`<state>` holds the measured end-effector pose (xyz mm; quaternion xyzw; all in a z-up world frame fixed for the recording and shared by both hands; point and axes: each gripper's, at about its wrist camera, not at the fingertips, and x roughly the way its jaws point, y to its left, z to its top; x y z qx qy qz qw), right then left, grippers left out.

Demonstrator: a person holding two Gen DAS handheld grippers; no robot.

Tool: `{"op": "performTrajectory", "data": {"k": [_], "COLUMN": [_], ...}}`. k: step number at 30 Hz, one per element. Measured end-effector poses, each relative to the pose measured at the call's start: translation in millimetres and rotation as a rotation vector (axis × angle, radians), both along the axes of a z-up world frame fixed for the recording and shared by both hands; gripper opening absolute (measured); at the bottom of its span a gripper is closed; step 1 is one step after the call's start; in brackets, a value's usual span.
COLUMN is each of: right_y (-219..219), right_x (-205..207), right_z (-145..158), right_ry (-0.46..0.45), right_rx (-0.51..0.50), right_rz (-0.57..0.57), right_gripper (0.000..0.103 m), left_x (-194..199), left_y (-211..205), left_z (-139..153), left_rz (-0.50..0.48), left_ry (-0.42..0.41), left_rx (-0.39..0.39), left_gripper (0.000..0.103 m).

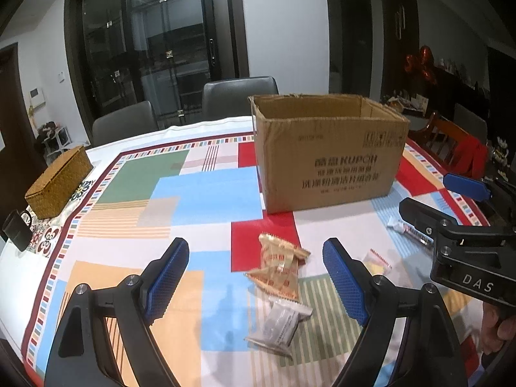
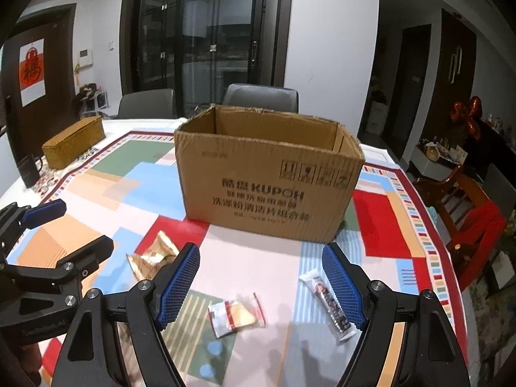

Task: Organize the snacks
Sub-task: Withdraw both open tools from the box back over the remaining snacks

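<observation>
An open cardboard box (image 1: 329,158) (image 2: 267,180) stands on the patterned tablecloth. In the left wrist view, my left gripper (image 1: 256,251) is open above a gold snack packet (image 1: 280,264), with a grey-white packet (image 1: 280,325) just nearer. My right gripper (image 2: 259,254) is open and empty above a clear packet with a yellow biscuit (image 2: 237,317); a long dark snack bar (image 2: 330,303) lies beside its right finger. The gold packet also shows in the right wrist view (image 2: 153,254). Each gripper shows in the other's view: right (image 1: 445,193), left (image 2: 74,225).
A woven lidded basket (image 1: 59,182) and a dark mug (image 1: 17,229) sit at the table's left edge. Grey chairs (image 1: 240,96) stand behind the table. A wooden chair with red cloth (image 2: 474,222) is at the right.
</observation>
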<state>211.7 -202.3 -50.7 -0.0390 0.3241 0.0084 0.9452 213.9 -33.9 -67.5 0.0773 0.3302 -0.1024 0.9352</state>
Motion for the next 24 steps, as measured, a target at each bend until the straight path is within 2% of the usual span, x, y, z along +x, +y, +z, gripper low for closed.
{"op": "performTrajectory", "data": {"k": [24], "right_y": [7.2], "right_x": [-1.4], "right_z": [-54.5], "right_ry": [0.116], "right_rx": [-0.018], "right_rz": [0.04], "right_gripper": [0.079], "left_x": [-16.5], "left_y": [-6.9], "left_z": [-50.9], "left_rz": [-0.071], "left_ry": [0.084], "left_rx": [0.023], "left_gripper": [0.084]}}
